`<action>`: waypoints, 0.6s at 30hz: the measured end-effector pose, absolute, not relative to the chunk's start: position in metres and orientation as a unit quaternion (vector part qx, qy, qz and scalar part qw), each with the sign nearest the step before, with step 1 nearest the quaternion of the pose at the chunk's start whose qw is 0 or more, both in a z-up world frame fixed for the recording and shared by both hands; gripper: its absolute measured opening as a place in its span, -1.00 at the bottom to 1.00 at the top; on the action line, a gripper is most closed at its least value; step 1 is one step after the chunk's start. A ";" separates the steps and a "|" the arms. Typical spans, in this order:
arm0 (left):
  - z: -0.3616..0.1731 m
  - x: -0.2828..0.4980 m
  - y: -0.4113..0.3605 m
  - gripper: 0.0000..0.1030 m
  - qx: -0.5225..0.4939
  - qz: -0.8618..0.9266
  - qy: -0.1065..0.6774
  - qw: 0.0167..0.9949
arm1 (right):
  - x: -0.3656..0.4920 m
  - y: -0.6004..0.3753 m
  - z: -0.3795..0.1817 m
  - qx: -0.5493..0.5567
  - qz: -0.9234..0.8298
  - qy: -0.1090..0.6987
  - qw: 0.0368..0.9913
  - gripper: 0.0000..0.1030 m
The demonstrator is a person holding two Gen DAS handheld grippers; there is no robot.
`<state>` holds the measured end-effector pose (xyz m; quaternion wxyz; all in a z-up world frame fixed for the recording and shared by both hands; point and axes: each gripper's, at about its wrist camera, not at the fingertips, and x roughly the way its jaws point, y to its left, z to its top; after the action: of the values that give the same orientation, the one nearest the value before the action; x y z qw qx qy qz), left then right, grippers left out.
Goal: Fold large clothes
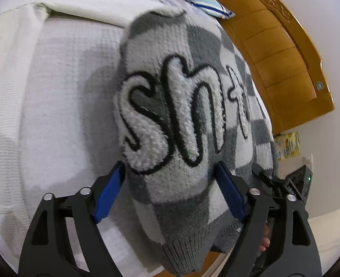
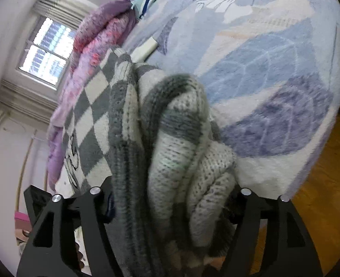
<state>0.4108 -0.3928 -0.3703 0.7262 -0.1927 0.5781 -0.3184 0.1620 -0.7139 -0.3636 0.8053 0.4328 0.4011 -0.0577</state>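
A grey and white checkered knit sweater (image 1: 183, 106) with fuzzy white letters outlined in black lies folded on the bed. My left gripper (image 1: 170, 184) is shut on its lower part, near the ribbed hem, with a blue pad on each side of the bunched knit. In the right wrist view the same sweater (image 2: 170, 138) fills the middle in thick bunched folds. My right gripper (image 2: 170, 198) is shut on this bundle; the fabric hides its fingertips. The right gripper also shows in the left wrist view (image 1: 283, 184), close beside the sweater's right edge.
The white waffle bedcover (image 1: 54, 115) spreads to the left. A wooden headboard (image 1: 280, 69) stands at the right. A pale blue patterned blanket (image 2: 262, 69) covers the bed, with a pink and purple blanket (image 2: 91, 53) and a window (image 2: 45, 53) beyond. Wooden floor (image 2: 327, 184) lies right.
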 end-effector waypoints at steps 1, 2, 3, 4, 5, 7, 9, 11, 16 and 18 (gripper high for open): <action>-0.369 0.411 -0.389 0.65 -0.193 -0.315 0.577 0.729 | 0.160 -0.715 -0.360 0.429 -0.063 0.406 0.804 0.31; -0.368 0.411 -0.384 0.67 -0.193 -0.313 0.577 0.729 | 0.158 -0.715 -0.359 0.425 -0.064 0.409 0.805 0.31; -0.366 0.411 -0.379 0.67 -0.194 -0.311 0.578 0.729 | 0.157 -0.717 -0.359 0.421 -0.066 0.411 0.806 0.31; -0.364 0.411 -0.375 0.67 -0.193 -0.311 0.576 0.731 | 0.155 -0.718 -0.355 0.411 -0.078 0.414 0.809 0.34; -0.360 0.410 -0.370 0.67 -0.191 -0.310 0.573 0.734 | 0.152 -0.717 -0.351 0.398 -0.089 0.418 0.812 0.37; -0.353 0.407 -0.359 0.67 -0.183 -0.309 0.566 0.742 | 0.149 -0.711 -0.341 0.359 -0.116 0.430 0.820 0.43; -0.345 0.403 -0.348 0.68 -0.174 -0.304 0.559 0.752 | 0.148 -0.700 -0.327 0.280 -0.169 0.446 0.833 0.44; -0.337 0.397 -0.334 0.69 -0.169 -0.301 0.548 0.761 | 0.149 -0.687 -0.311 0.221 -0.199 0.447 0.844 0.44; -0.318 0.381 -0.303 0.70 -0.143 -0.276 0.527 0.791 | 0.150 -0.621 -0.276 0.137 -0.167 0.421 0.881 0.44; -0.308 0.373 -0.284 0.70 -0.138 -0.266 0.513 0.804 | 0.157 -0.602 -0.280 0.144 -0.132 0.426 0.883 0.44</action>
<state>0.3728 -0.2840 -0.3079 0.8043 -0.1376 0.5133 -0.2660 0.1567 -0.6016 -0.2802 0.8833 0.1441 0.4262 -0.1317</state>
